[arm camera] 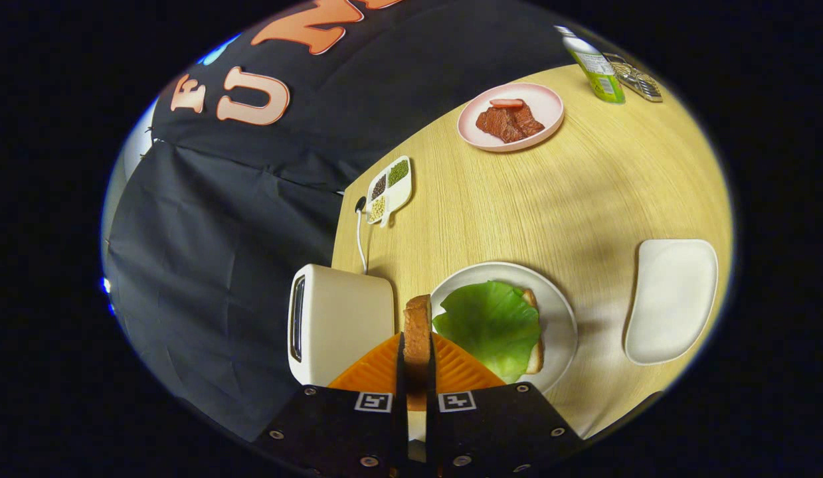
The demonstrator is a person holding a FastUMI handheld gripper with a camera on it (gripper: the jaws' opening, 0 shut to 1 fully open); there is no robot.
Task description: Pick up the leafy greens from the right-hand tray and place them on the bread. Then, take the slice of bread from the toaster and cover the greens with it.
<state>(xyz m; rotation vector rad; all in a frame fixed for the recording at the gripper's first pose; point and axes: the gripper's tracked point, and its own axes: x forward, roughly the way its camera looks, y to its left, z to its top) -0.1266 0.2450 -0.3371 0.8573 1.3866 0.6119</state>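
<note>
Gripper (417,362) closed on slice of bread (418,325), both orange fingers (374,372) pressing its flat faces; slice held on edge, crust uppermost, standing up between the fingers. Held between toaster (338,322) on the left and white plate (564,312) on the right, above the table (517,199).

Leafy greens (492,326) already lying on bottom bread (535,355) on the white plate; only a strip of that bread showing along the greens' right edge. Right-hand tray (673,299) well apart to the right, bare. Far side: pink plate (547,106) with meat (509,121), divided dish (390,189) of beans.

Judgement: greens step done, covering step in hand. Slice likely light, soft, crushable; firm at crust, weak at crumb. Hold across flat faces near the lower edge looks sound; more squeeze would risk denting. Needs tipping flat before release, else apt to land on edge and topple. Greens look smooth, possibly slippery; slice may slide if set down off-centre.
</note>
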